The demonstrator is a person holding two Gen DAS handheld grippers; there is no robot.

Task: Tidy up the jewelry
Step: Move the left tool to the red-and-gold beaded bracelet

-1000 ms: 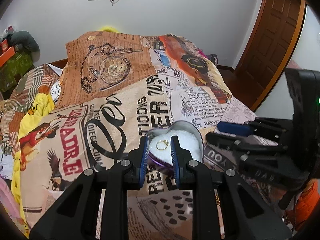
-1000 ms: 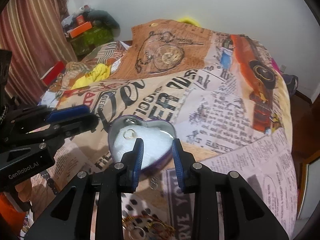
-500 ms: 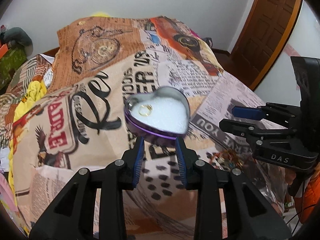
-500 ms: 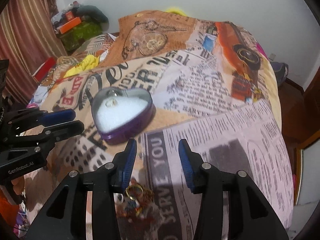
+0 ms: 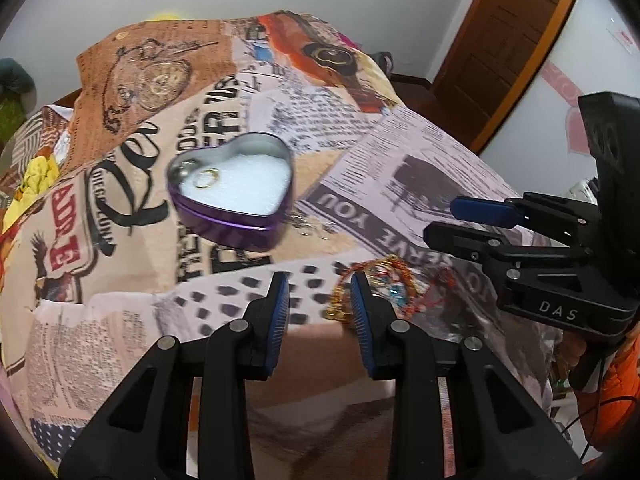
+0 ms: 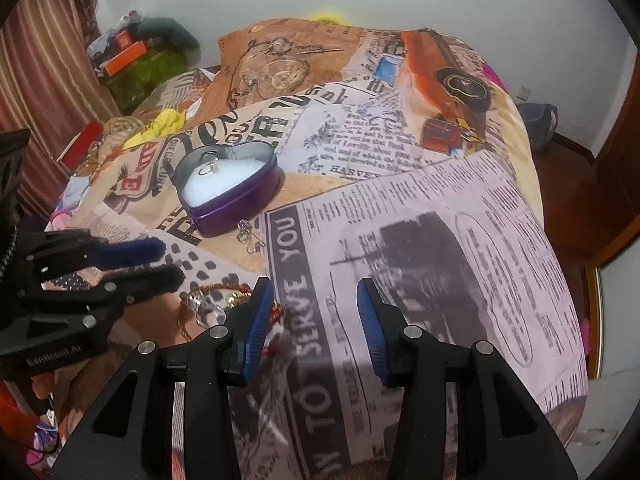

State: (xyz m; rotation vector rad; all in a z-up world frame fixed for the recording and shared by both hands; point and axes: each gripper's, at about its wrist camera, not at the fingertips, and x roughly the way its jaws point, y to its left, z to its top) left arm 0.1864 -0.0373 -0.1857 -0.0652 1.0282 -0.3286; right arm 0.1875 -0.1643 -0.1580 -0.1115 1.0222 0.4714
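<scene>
A purple heart-shaped tin point(image 5: 224, 220) point(image 6: 240, 208) with white padding lies open on the printed bedspread, and a gold ring point(image 5: 206, 179) point(image 6: 210, 169) rests in it. Silver earrings point(image 5: 308, 228) point(image 6: 250, 238) lie beside its near tip. A tangle of gold and red jewelry point(image 5: 384, 276) point(image 6: 212, 304) sits closer to me. My left gripper point(image 5: 318, 280) point(image 6: 168, 261) hovers open at the pile's left edge, pressing nothing. The right gripper point(image 6: 316, 286) point(image 5: 442, 220) is open over bare cloth, just right of the pile.
The bedspread point(image 6: 420, 220) drops off at the right toward a wooden floor and a brown door point(image 5: 508, 40). Cluttered boxes point(image 6: 128, 52) and a striped curtain point(image 6: 48, 80) stand at the far left. A yellow cloth point(image 5: 40, 172) lies on the bed's left side.
Both grippers have pulled back from the tin toward the near side of the bed, and their jaws have widened. The jewelry pile has come into view beneath them.
</scene>
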